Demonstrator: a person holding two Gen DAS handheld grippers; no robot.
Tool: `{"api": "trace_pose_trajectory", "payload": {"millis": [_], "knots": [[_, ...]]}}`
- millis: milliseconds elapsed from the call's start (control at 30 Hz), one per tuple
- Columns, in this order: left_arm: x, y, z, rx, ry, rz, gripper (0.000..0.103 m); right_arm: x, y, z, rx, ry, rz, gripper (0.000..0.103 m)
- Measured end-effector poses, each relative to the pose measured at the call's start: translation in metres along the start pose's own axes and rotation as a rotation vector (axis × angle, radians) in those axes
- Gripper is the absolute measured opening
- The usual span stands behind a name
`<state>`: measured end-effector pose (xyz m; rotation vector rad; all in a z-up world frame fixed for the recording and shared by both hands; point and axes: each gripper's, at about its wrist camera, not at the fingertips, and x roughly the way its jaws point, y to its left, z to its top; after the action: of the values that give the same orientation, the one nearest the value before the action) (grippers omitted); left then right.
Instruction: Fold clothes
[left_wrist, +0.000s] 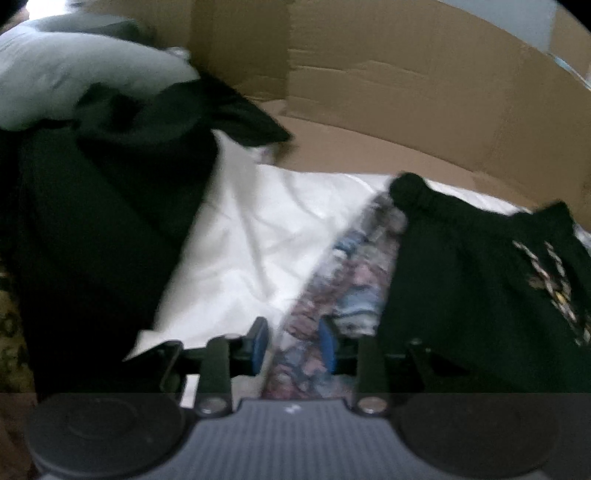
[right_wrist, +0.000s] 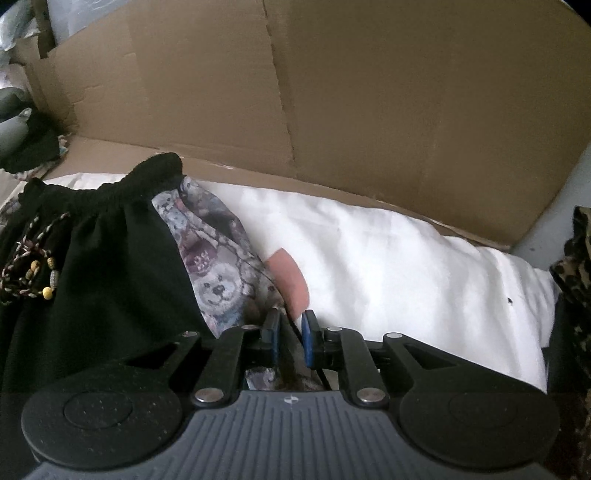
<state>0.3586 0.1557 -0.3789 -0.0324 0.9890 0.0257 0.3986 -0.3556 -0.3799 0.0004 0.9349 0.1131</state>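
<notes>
My left wrist view motion-blurred, printed fabric (left_wrist: 334, 295) pattern unreadable there, black garment (right_wrist: 110, 280) cut off at left edge, pink patch (right_wrist: 288, 280) unidentifiable.

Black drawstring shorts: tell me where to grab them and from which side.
Grip the black shorts by the gathered elastic waistband, coming from the far, cardboard side. That band is the thickest, raised edge, lying clear on the white sheet. The beaded drawstring sits below it; avoid pinching it.
</notes>
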Motion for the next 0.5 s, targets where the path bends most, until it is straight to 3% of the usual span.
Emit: {"api": "trace_pose_trajectory", "payload": {"millis": [133, 300, 400, 500], "knots": [[0.001, -0.004, -0.004, 0.038, 0.000, 0.002, 0.030, 0.000, -0.001, 0.002, -0.006, -0.005, 0.025, 0.013], [0.000, -0.004, -0.004, 0.022, 0.002, -0.002, 0.030, 0.001, 0.000, 0.005, 0.000, -0.020, 0.060, 0.033], [0.001, -0.004, -0.003, 0.033, -0.001, 0.002, 0.028, 0.005, 0.005, 0.005, -0.052, -0.018, 0.066, 0.036], [0.001, -0.006, -0.003, 0.048, -0.006, 0.020, 0.020, 0.009, 0.011, 0.005, -0.103, -0.017, 0.072, 0.037]]}}
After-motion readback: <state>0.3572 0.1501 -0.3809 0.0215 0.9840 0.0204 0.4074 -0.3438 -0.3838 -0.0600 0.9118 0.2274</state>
